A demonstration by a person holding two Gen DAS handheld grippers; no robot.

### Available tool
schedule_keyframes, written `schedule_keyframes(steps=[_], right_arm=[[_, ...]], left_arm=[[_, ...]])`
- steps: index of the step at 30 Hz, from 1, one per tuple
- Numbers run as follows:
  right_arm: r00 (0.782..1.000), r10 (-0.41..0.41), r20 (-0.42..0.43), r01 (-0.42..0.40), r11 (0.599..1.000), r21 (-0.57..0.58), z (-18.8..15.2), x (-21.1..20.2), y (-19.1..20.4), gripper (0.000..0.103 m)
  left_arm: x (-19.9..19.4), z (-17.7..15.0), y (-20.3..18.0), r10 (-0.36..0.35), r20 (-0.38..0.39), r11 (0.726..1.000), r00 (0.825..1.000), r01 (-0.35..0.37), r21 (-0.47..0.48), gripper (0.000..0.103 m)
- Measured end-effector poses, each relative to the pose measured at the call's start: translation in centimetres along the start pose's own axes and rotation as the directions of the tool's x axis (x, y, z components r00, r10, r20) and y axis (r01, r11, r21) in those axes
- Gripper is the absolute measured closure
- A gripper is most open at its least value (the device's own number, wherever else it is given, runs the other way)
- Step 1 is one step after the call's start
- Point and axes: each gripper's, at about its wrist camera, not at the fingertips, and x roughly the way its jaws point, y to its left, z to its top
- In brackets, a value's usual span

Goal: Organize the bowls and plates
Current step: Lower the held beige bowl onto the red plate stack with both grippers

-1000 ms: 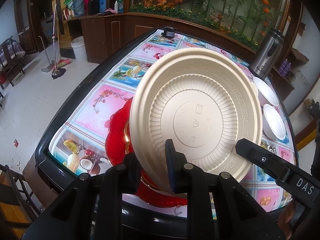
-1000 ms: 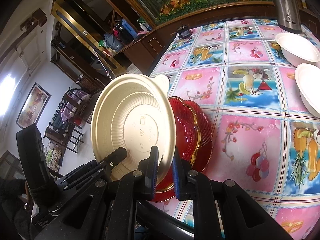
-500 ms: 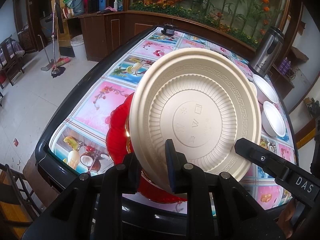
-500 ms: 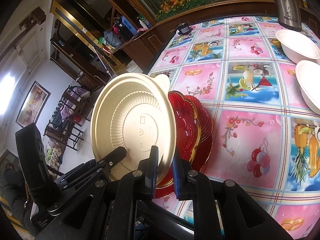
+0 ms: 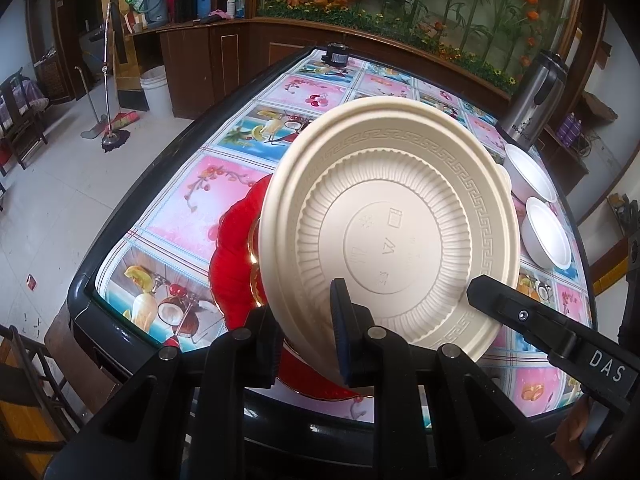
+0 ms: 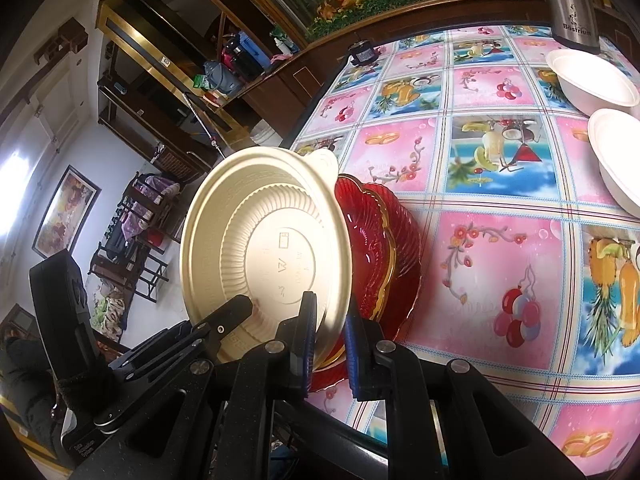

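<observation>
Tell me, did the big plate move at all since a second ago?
Hardly. Both tongs, left and right, stay clamped on the cream plate, held tilted with its underside showing above the red plates. The view drifts only a touch. Nothing was let go. The white bowls and the steel kettle sit where they were on the table.

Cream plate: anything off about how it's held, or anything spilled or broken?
The cream plate is tipped up on edge, underside to the cameras, with both the left tool and right tool clamped on its lower rim. It overlaps the red plates on the table. Nothing looks spilled or cracked.
</observation>
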Motion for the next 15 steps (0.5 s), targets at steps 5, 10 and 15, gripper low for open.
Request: schedule_keyframes(steps=[5,10,15], right_arm=[[1.000,-0.002,-0.004,0.002,1.000,0.000,0.01,0.08,0.02,0.090],[1.000,-0.002,-0.006,0.002,1.000,0.002,-0.01,0.16,0.00,0.090],[1.000,-0.004,-0.010,0.004,1.000,0.003,-0.02,0.29,-0.02,0.090]], left_arm=[[0.00,-0.09,0.05,-0.003,-0.004,1.000,1.000,0.003,-0.004,0.084],[0.00,-0.17,0.11,-0.004,-0.006,1.000,1.000,0.004,-0.005,0.084],[0.00,-0.15,0.20,-0.006,-0.009,1.000,1.000,0.006,-0.007,0.084]])
